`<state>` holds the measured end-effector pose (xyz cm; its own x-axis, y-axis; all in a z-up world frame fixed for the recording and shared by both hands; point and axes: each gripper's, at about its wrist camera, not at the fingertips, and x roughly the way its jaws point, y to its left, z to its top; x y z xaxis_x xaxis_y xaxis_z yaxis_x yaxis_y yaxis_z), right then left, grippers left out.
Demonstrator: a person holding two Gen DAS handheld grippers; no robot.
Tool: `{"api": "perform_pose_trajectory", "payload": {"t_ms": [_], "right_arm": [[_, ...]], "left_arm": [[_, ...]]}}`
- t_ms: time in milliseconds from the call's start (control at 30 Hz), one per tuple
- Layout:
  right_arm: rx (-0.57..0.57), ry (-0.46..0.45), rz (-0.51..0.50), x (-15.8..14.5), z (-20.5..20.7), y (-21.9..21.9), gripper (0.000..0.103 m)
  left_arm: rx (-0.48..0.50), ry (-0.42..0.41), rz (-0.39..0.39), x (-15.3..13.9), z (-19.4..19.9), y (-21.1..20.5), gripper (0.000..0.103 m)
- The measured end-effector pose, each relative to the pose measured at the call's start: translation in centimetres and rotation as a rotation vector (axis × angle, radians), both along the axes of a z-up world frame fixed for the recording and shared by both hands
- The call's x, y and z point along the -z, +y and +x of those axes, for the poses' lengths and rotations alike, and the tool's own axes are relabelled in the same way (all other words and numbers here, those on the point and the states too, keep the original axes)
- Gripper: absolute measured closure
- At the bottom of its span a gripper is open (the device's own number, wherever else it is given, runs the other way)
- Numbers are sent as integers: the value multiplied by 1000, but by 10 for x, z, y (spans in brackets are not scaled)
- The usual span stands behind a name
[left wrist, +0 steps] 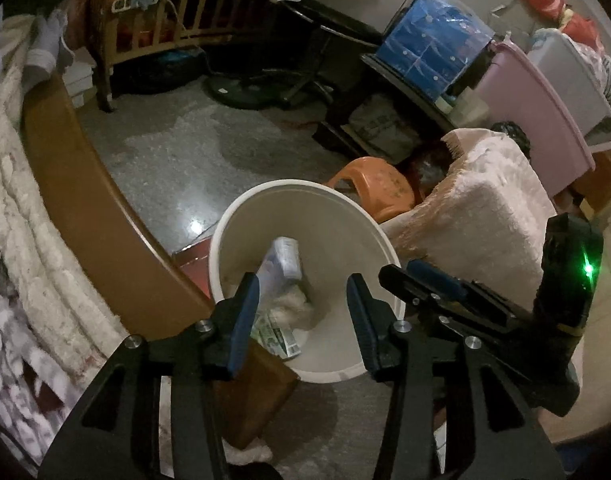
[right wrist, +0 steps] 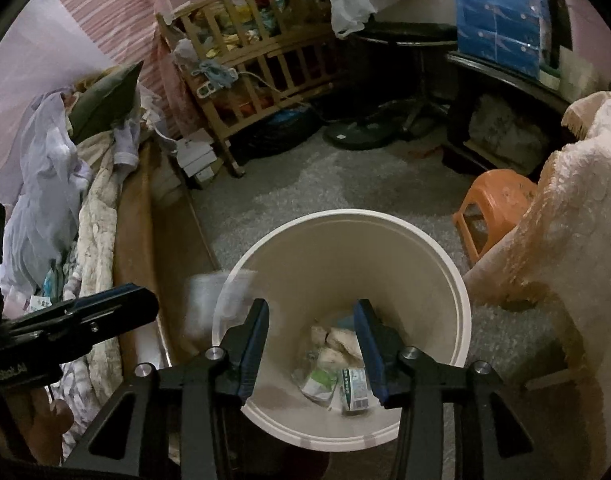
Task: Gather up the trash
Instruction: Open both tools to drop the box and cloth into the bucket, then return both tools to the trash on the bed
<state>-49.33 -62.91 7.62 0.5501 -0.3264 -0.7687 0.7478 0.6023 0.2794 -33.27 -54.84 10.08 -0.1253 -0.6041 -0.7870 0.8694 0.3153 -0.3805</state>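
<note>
A white round bin (left wrist: 233, 216) stands on the floor between the bed and a covered chair; it also shows in the right wrist view (right wrist: 345, 216). Inside lie crumpled tissue (right wrist: 337, 346), a green-and-white carton (right wrist: 355, 390) and a wrapper (right wrist: 315, 386). A clear plastic piece (left wrist: 283, 260) is blurred in mid-air over the bin; it also shows in the right wrist view (right wrist: 217, 296). My left gripper (left wrist: 303, 320) is open above the bin with nothing between its fingers. My right gripper (right wrist: 313, 344) is open above the bin, empty.
The bed's brown frame (left wrist: 85, 208) with quilts runs along the left. An orange stool (right wrist: 493, 204) and a pink-blanketed chair (right wrist: 577, 208) stand to the right. A wooden crib (right wrist: 257, 68), a fan base (right wrist: 357, 132) and a dark desk (left wrist: 405, 80) are behind.
</note>
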Motion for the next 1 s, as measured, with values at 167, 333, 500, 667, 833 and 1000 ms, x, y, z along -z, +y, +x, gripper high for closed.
{"api": "perform_pose_trajectory", "payload": {"t_ms": [167, 333, 500, 667, 833, 1000], "right_arm": [[-5, -3, 28, 3, 2, 3, 60], [-44, 3, 14, 1, 14, 15, 61], [-90, 4, -3, -5, 31, 31, 60], [-148, 7, -17, -10, 53, 49, 60], [-198, 1, -13, -12, 73, 66, 60], [-269, -12, -8, -15, 98, 89, 60]], "left_arm": [[-41, -66, 15, -4, 3, 10, 59], [-77, -132, 30, -7, 12, 26, 59], [-121, -164, 37, -9, 25, 48, 59], [-180, -199, 47, -9, 42, 76, 59], [-245, -235, 63, -8, 59, 109, 59], [-320, -242, 75, -8, 79, 147, 59]]}}
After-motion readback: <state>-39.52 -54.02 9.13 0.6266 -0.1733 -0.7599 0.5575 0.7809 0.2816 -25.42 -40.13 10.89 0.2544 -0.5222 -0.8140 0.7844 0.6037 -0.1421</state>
